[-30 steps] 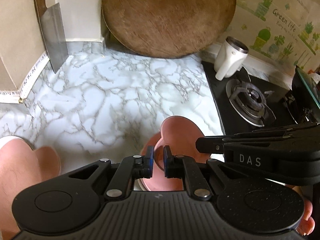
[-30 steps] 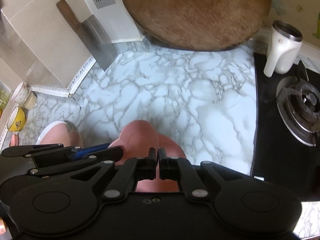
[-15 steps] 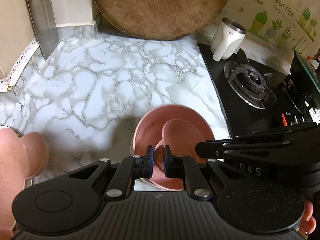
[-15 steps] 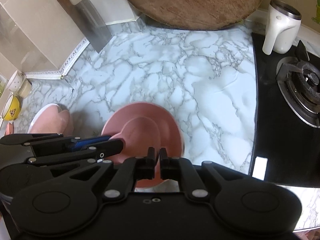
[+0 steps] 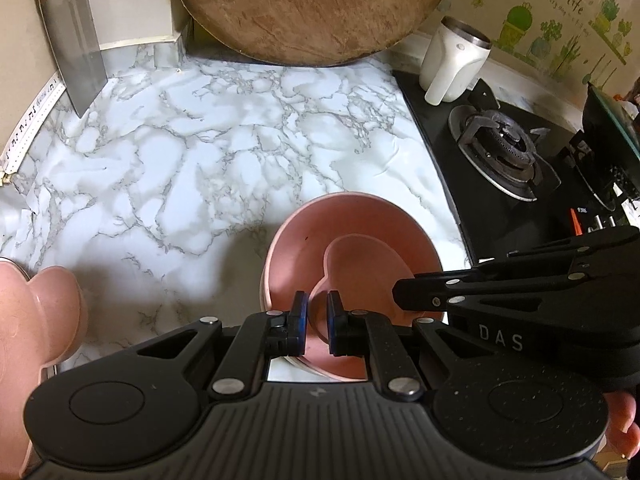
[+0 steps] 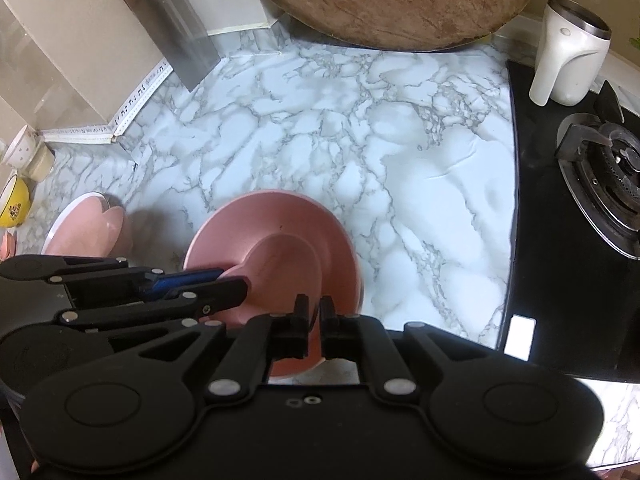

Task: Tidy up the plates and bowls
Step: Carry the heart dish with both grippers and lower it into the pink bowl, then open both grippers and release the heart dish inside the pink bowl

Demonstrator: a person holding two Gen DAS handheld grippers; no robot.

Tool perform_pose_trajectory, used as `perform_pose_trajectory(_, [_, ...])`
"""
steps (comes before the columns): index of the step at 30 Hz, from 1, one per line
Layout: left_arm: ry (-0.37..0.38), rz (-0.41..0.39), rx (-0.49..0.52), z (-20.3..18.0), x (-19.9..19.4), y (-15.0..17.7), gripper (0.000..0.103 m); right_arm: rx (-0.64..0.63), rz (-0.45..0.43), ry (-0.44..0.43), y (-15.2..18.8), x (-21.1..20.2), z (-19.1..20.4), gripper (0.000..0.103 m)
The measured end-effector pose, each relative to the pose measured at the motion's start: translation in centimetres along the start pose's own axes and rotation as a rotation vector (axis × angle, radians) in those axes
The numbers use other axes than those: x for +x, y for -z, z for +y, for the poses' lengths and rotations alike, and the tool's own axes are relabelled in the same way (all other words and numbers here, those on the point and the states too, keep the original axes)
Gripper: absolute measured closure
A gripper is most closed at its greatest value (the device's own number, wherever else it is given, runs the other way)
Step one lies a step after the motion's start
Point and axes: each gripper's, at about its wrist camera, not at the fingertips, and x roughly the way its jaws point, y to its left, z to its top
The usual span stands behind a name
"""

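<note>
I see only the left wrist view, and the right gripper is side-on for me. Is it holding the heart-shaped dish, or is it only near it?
Observer: It is holding it. In the right wrist view the right gripper is shut on the near rim of the heart-shaped dish, which is low inside the round pink bowl.
Operator: What is the pink shape at my left edge?
Observer: It is a second heart-shaped dish, and it lies on a white plate.
Operator: Is there anything further left?
Observer: Yes, a yellow bowl and a white dotted cup stand near the wall.
</note>
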Motion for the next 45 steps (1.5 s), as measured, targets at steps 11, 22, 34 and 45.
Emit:
perform_pose_trajectory(11, [-0.011, 0.007, 0.026, -0.1, 0.3, -0.3, 0.094, 0.005, 0.017, -0.011, -0.2, 0.3, -0.3, 0.087])
perform_pose_trajectory(22, [0.019, -0.038, 0.013, 0.5, -1.5, -0.5, 0.094, -0.018, -0.026, -0.063, -0.2, -1.6, 0.0, 0.076])
perform_pose_trajectory(34, [0.011, -0.138, 0.037, 0.3, -4.3, 0.0, 0.093, -0.034, -0.104, -0.068, 0.4, -3.9, 0.0, 0.064])
perform_pose_trajectory(45, [-0.021, -0.216, -0.017, 1.6, -6.1, 0.7, 0.033, -0.027, -0.171, -0.066, 0.9, -5.3, -0.9, 0.036])
